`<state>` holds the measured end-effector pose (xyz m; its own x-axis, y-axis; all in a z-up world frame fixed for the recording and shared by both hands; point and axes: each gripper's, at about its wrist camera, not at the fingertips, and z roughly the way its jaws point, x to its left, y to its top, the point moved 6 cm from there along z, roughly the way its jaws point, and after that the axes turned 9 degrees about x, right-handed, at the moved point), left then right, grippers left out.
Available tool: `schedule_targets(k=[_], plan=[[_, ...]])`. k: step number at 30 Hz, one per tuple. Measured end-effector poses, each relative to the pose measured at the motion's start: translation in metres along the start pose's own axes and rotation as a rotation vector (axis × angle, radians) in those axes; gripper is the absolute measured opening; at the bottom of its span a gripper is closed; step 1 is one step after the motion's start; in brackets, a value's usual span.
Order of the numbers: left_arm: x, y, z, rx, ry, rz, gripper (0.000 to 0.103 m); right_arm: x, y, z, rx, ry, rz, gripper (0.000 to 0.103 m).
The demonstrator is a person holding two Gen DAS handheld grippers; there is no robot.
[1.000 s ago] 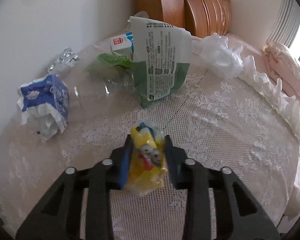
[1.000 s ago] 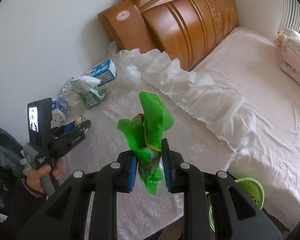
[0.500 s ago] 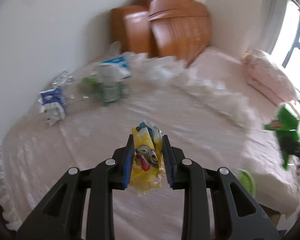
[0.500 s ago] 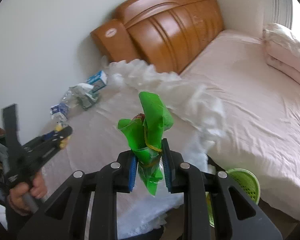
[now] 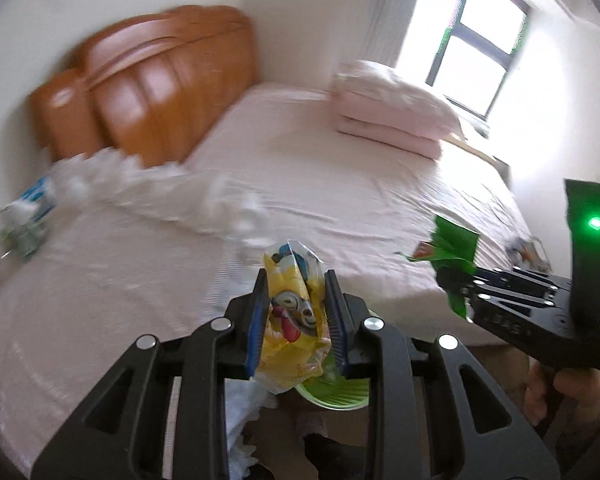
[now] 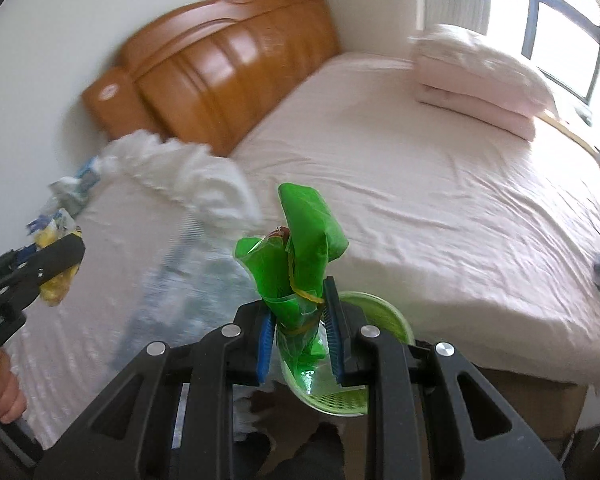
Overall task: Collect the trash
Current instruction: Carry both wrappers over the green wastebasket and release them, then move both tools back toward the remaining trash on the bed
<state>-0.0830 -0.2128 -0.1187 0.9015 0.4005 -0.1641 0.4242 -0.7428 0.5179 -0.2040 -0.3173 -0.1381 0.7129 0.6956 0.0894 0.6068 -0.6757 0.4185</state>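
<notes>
Beside the bed [image 6: 440, 184], my left fingers [image 5: 296, 320] clamp the yellow wrapper [image 5: 292, 304], my right fingers [image 6: 300, 336] the green wrapper [image 6: 296, 248]; centre each over the green basket [image 6: 392, 320] before releasing.

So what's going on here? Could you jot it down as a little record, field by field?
Place: bedroom, pink bed, wooden headboard
Left gripper: shut on yellow cartoon wrapper
Right gripper: shut on green wrapper
Bin: green basket on the floor beside the bed, below both grippers
Left to collect: trash pile near the headboard
</notes>
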Motion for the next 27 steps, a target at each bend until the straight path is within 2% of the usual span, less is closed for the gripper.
schedule_targets(k=[7, 13, 18, 20, 21, 22, 27], plan=[[-0.072, 0.010, 0.018, 0.011, -0.051, 0.115, 0.027, -0.054, -0.019, 0.004, 0.019, -0.033, 0.051, 0.024], [-0.098, 0.012, 0.022, 0.008, -0.053, 0.148, 0.027, -0.071, -0.025, 0.022, 0.050, -0.034, 0.040, 0.024], [-0.103, 0.017, 0.026, 0.009, -0.042, 0.144, 0.027, -0.077, -0.027, 0.047, 0.098, -0.044, 0.029, 0.025], [-0.104, 0.017, 0.027, 0.015, -0.037, 0.136, 0.027, -0.079, -0.029, 0.059, 0.131, -0.043, 0.022, 0.041], [-0.103, 0.016, 0.028, 0.018, -0.035, 0.131, 0.027, -0.081, -0.030, 0.064, 0.145, -0.053, 0.026, 0.073], [-0.103, 0.016, 0.029, 0.024, -0.033, 0.126, 0.027, -0.084, -0.031, 0.066, 0.147, -0.077, 0.032, 0.094], [-0.103, 0.015, 0.036, 0.044, -0.033, 0.111, 0.027, -0.096, -0.029, 0.068, 0.140, -0.095, 0.065, 0.100]])
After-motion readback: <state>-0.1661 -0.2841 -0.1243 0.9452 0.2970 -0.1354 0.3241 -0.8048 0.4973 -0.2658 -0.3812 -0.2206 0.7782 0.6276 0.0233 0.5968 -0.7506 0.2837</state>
